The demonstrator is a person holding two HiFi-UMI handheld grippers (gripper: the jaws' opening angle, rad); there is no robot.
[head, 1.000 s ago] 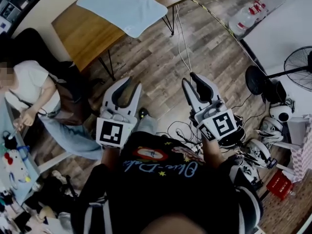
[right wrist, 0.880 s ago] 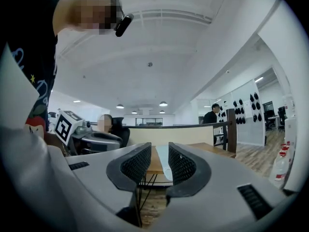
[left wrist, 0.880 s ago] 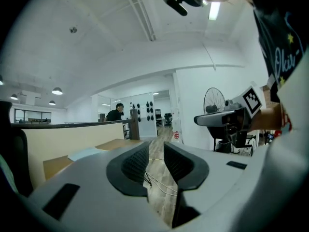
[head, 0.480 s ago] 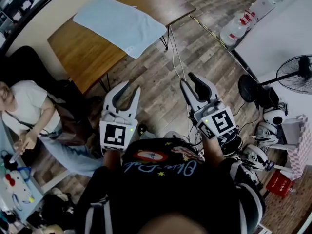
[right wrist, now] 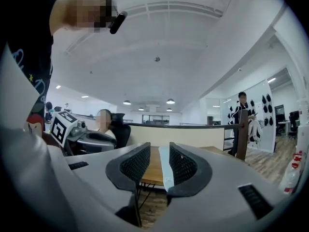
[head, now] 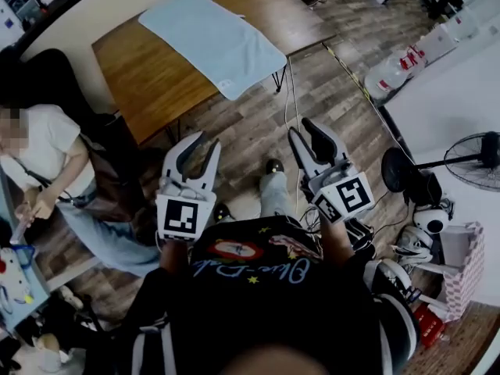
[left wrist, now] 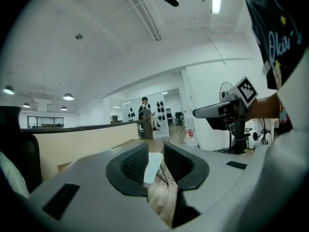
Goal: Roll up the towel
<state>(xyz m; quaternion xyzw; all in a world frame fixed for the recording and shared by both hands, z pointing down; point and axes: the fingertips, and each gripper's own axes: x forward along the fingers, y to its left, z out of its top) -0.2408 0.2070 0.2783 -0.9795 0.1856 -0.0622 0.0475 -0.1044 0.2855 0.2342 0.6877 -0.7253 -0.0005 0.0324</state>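
A light blue towel (head: 211,41) lies spread flat on a wooden table (head: 148,84) at the top of the head view. Both grippers hang over the wood floor, short of the table and pointing at it. My left gripper (head: 200,143) is open with nothing between its fingers. My right gripper (head: 305,128) is open too; its jaws have just been opening, with nothing between them. In the left gripper view the towel (left wrist: 153,167) shows far off through the gap. In the right gripper view the towel's hanging edge (right wrist: 164,170) and the table (right wrist: 150,170) show between the fingers.
A person (head: 47,155) sits at the left beside the table. Cables (head: 293,92) trail across the floor ahead. A standing fan (head: 473,158), water bottles (head: 391,65) and robot parts (head: 422,225) crowd the right side. Another person (left wrist: 145,111) stands far off.
The table and towel have come closer and lower in the head view. Both grippers have travelled forward toward the table, still side by side and empty.
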